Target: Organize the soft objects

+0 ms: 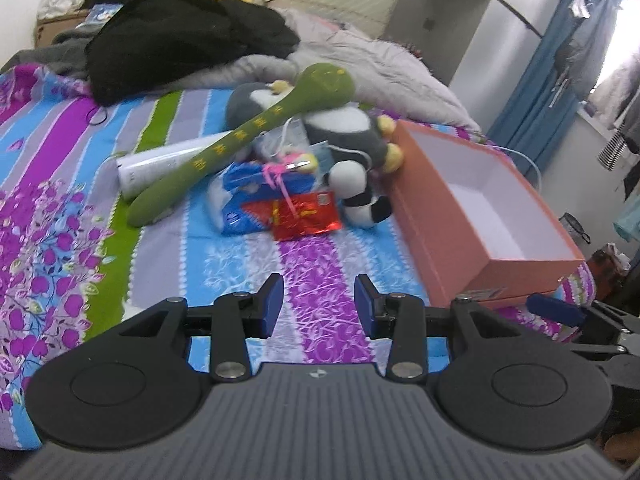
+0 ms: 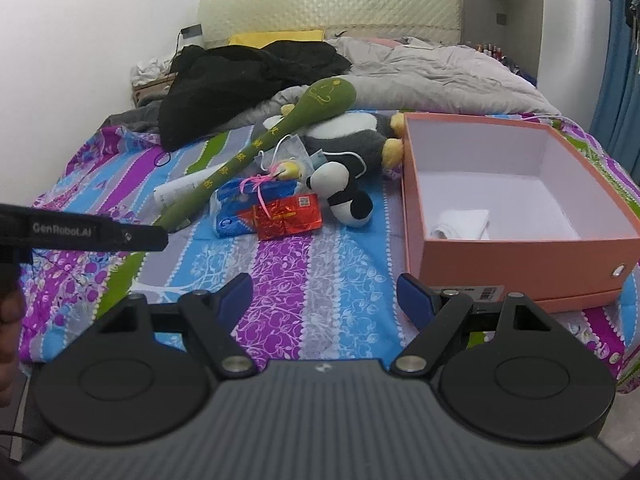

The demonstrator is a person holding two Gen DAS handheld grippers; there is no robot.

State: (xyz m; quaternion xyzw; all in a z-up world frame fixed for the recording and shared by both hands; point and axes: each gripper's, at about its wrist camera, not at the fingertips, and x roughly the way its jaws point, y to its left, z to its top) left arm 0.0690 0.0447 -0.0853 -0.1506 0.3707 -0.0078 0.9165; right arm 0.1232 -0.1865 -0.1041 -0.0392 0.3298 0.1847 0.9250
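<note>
Striped purple, blue and green bedding [image 2: 320,280] covers the bed where everything lies, and it fills the near ground under both tools. Nearest the cameras, the left gripper [image 1: 318,304] hangs over bare sheet with its blue pads partly apart and nothing between them. The right gripper [image 2: 324,300] stands wider, also empty, beside the near corner of the orange box [image 2: 520,256].

That box sits open on the right side of the bed, probably set there as the place to collect things; a folded white cloth [image 2: 464,224] already lies on its floor. Just left of the box, well ahead of both grippers, the soft things sit in one heap. At its front lie a red foil packet [image 2: 288,218] and a blue tissue pack [image 2: 232,216] tied with pink ribbon. A small black-and-white plush [image 2: 344,196] rests beside them. Behind it a larger grey penguin toy [image 2: 352,136] lies on its side, with a face mask [image 2: 292,152] tucked against it. A long green plush stick [image 2: 248,160] leans across the heap, over a white tube [image 2: 184,190].

Farther back, dark clothes [image 2: 248,84] and a grey quilt [image 2: 440,76] are bunched against the padded headboard [image 2: 328,8].
</note>
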